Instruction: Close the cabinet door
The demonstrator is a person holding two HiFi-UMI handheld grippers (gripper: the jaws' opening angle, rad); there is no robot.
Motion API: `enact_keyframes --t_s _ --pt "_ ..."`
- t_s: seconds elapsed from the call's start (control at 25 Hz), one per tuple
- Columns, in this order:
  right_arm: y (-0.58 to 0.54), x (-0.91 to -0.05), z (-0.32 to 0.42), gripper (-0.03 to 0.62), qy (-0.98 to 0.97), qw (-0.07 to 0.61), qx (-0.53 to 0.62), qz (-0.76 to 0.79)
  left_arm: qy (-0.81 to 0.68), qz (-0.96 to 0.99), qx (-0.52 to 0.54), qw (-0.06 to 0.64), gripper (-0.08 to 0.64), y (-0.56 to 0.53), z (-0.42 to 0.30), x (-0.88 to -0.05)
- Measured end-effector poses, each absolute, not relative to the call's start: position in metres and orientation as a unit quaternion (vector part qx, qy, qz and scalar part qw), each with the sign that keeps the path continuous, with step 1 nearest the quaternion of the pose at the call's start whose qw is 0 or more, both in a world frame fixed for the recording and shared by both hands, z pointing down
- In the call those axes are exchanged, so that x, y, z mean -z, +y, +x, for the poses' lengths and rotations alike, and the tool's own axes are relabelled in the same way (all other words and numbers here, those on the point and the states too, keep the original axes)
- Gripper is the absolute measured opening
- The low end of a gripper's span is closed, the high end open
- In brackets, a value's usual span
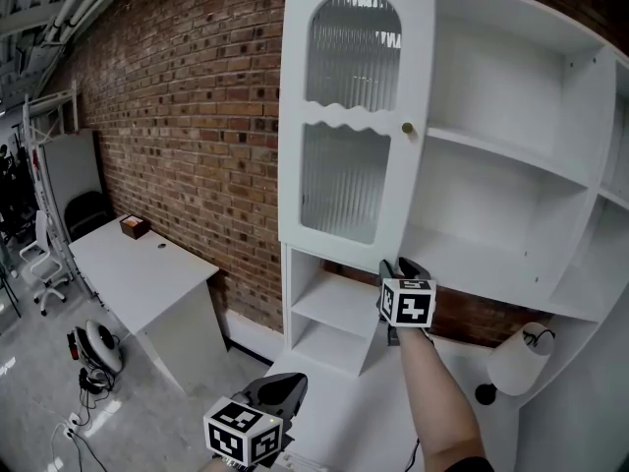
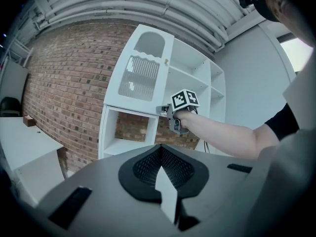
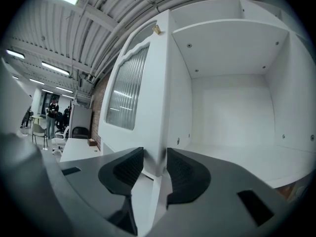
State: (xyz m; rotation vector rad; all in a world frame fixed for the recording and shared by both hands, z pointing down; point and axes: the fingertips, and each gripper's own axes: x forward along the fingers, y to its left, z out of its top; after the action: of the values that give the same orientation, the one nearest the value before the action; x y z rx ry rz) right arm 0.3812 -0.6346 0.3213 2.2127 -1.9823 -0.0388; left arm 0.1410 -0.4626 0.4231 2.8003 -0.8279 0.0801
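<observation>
The white cabinet (image 1: 511, 185) stands against a brick wall, its door (image 1: 354, 116) with ribbed glass panes swung open toward me. A small brass knob (image 1: 407, 128) sits on the door's right edge. My right gripper (image 1: 397, 267) is at the door's lower corner. In the right gripper view the gripper (image 3: 154, 164) has one pad on each side of the door's (image 3: 140, 83) edge, and both touch it. My left gripper (image 1: 290, 386) hangs low and apart from the cabinet, jaws together with nothing in them. In the left gripper view it (image 2: 160, 154) faces the door (image 2: 143, 68).
Open lower shelves (image 1: 329, 313) sit under the door. A white desk (image 1: 138, 273) with a small brown box (image 1: 134, 226) stands at the left. A white roll (image 1: 516, 357) lies at the lower right. Chairs and a round device (image 1: 98, 347) occupy the floor at far left.
</observation>
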Motion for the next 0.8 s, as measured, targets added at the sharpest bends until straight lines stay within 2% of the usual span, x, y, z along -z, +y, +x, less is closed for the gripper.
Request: enact_keyframes --t_s 0.12,0.2,0.8 --pt "-0.623 -0.316 0.379 0.108 -0.660 0.088 0.025 0.745 -0.283 0.953 -0.026 0.109 0.008 -0.459 0.135 -0.422" --pt "-0.608 -0.309 0.377 0.031 -0.654 0.080 0.039 0.751 -0.285 0.952 -0.024 0.107 0.008 -0.455 0.127 -0.419" --pt "-0.459 -0.306 0.234 0.026 -0.729 0.030 0.047 0.683 -0.296 0.950 0.010 0.097 0.008 -0.407 0.054 -0.388"
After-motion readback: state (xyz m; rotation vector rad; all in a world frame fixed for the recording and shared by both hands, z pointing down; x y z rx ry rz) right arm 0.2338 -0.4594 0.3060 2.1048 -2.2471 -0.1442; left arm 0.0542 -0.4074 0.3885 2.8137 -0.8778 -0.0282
